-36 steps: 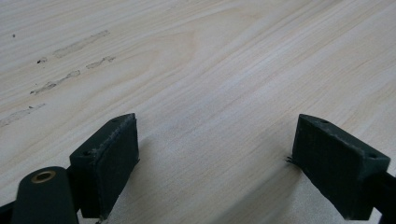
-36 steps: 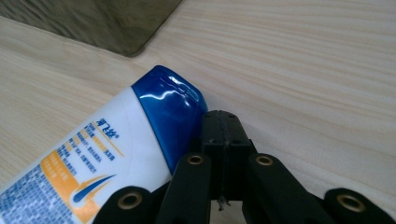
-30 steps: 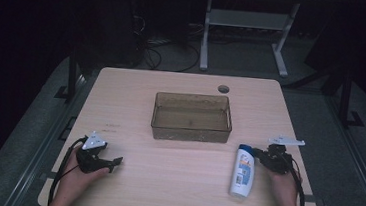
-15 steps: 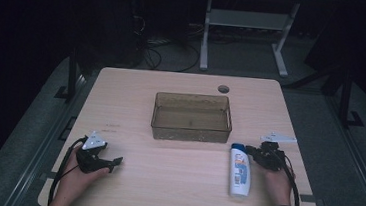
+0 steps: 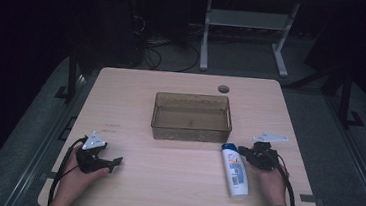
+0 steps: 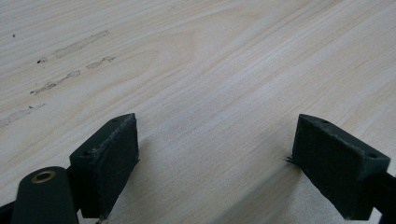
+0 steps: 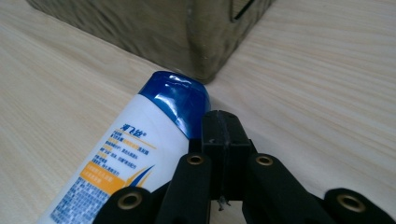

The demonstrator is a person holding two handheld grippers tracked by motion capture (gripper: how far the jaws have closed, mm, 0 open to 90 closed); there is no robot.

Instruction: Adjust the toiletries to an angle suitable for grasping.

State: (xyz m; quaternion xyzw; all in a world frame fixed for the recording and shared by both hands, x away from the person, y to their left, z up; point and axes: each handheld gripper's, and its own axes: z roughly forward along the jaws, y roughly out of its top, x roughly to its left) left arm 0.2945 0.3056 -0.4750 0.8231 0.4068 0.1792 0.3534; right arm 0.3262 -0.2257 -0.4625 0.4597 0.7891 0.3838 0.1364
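Note:
A white shampoo bottle with a blue cap lies flat on the wooden table, cap pointing toward a brown see-through bin. My right gripper is shut, its tip against the right side of the bottle just below the cap. In the right gripper view the closed jaws touch the bottle beside the blue cap, with the bin's corner just beyond. My left gripper rests at the front left, open; in the left gripper view its pads stand wide apart over bare wood.
The bin looks empty and sits mid-table. A round cable hole is in the table behind it. A metal stand stands on the dark floor beyond the far edge.
My right gripper has moved left and the bottle's cap end has swung left with it, toward the bin's front right corner. The left gripper has stayed put.

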